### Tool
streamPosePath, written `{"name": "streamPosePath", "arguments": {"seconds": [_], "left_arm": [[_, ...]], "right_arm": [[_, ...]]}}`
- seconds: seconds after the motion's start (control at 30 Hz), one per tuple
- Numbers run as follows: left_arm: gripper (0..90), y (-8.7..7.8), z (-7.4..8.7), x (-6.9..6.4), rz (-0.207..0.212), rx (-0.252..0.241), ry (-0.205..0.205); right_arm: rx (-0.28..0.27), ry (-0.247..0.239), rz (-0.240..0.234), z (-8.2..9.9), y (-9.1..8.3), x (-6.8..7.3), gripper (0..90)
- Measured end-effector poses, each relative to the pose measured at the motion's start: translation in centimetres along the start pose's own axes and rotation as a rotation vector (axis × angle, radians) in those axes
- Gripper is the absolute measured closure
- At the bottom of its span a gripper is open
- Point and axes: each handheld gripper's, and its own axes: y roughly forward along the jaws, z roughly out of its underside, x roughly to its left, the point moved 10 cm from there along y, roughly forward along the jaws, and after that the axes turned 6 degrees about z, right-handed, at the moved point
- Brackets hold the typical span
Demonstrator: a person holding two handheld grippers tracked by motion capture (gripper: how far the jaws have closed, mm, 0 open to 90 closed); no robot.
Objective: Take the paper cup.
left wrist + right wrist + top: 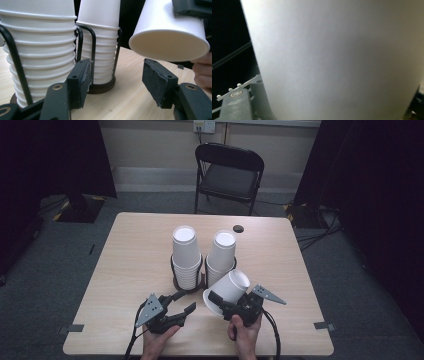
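Holding a tilted paper cup (231,287) in the right gripper (220,303), fingers clamped on it.
Left gripper (182,302) at its 9 o'clock, fingers apart, empty.

White paper cup (231,288) — tilted (mouth toward the left) — above the table.

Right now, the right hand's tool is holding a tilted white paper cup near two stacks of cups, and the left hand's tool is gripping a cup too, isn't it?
Not quite. The left tool grips nothing: the left gripper view shows its fingers apart over bare table. The rest holds: the right tool holds a tilted white cup beside the two stacks.
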Motion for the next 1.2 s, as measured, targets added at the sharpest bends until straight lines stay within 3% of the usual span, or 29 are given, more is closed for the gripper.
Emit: {"name": "streamPosePath", "arguments": {"seconds": [0.13,0.33,0.63,0.9,1.2], "left_arm": [[49.1,0.2,-0.2,-0.5,0.026,-0.016,0.012],[49.6,0.6,-0.3,-0.8,0.041,-0.04,0.014],[54.1,1.5,-0.5,-1.4,0.063,-0.078,0.064],[58.0,2.3,-0.6,-2.0,0.052,-0.095,0.101],[72.0,2.4,-0.7,-1.9,0.015,-0.117,0.115]], "right_arm": [[0.008,0.056,-0.036,0.7,0.3,0.3,14.2],[0.026,0.111,-0.073,1.5,0.6,0.8,14.2],[0.04,0.16,-0.11,2.3,0.5,1.2,14.2],[0.083,0.205,-0.143,3.6,1.1,2.1,14.2],[0.152,0.212,-0.173,5.0,1.8,3.1,14.0]]}}
